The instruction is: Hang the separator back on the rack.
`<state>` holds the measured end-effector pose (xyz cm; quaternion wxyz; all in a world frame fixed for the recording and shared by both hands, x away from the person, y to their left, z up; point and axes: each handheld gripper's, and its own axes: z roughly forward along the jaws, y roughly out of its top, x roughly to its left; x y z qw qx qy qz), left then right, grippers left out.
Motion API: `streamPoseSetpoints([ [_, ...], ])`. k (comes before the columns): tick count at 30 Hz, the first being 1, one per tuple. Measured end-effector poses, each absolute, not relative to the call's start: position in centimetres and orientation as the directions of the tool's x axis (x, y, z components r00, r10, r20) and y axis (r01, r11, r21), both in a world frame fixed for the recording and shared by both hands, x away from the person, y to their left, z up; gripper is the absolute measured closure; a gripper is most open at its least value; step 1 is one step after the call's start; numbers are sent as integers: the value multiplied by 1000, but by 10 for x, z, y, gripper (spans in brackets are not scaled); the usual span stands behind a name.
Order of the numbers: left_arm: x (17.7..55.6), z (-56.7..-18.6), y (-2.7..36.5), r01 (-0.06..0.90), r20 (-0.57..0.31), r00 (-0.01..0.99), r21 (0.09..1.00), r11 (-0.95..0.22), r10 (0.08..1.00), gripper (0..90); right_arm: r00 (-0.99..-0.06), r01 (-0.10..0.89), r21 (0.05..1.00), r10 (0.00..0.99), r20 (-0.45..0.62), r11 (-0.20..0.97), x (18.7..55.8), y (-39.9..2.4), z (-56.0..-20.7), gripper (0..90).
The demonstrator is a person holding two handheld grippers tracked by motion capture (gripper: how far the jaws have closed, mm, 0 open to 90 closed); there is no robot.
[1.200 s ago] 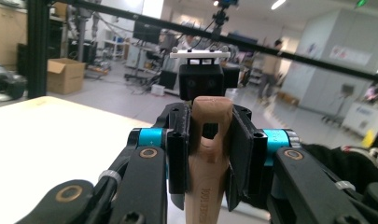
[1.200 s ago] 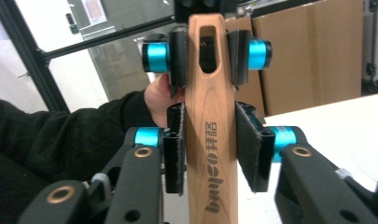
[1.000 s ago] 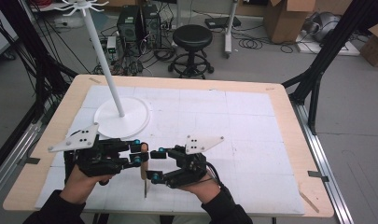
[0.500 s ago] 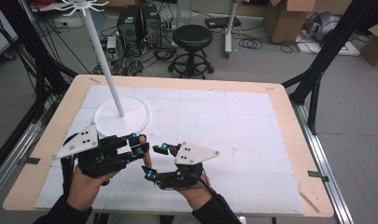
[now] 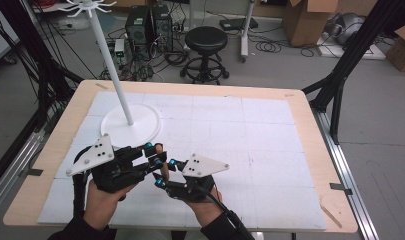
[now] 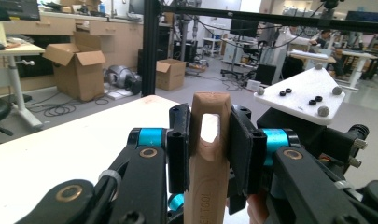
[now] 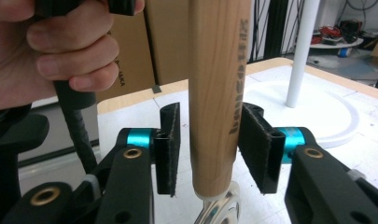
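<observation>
A light wooden tool handle with a slot near its top stands upright, and my left gripper is shut on it just below the slot. In the high view the handle sits between both grippers near the table's front. My right gripper straddles the handle lower down, above a metal ring at its end. Its jaws have just been closing. The right pad is at the wood, while a thin gap remains at the left pad. The left gripper and the right gripper face each other.
A white stand with a round base and a tall pole rises at the back left of the white mat. The left hand and its cable hang close by in the right gripper view. A stool and boxes stand beyond the table.
The right gripper's jaws have narrowed around the lower handle. Both hands have shifted only slightly, and the left gripper keeps its hold.
</observation>
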<state>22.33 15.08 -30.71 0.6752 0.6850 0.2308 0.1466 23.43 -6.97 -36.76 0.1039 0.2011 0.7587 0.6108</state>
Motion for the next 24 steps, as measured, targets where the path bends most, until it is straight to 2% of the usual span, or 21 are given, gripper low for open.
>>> streamPoseSetpoints([
  [3,224,-308,150,122,-118,846,992,27,519,701,-892,181,970,442,92,164,235,-72,-369,691],
  [7,227,-310,152,170,-179,853,983,63,491,689,-895,184,969,435,96,166,235,-73,-368,700],
  [8,229,-310,153,191,-209,858,978,85,469,643,-896,184,968,435,93,173,235,-73,-368,701],
  [10,232,-310,156,226,-249,863,968,105,440,476,-901,196,964,421,104,180,236,-73,-369,702],
  [13,235,-310,161,232,-255,888,967,107,383,370,-916,196,963,385,113,183,238,-75,-368,703],
  [16,235,-309,168,225,-244,923,969,99,298,355,-942,209,961,299,150,178,240,-77,-367,704],
  [24,233,-310,171,235,-245,953,969,75,175,376,-982,184,972,64,176,145,243,-80,-363,703],
])
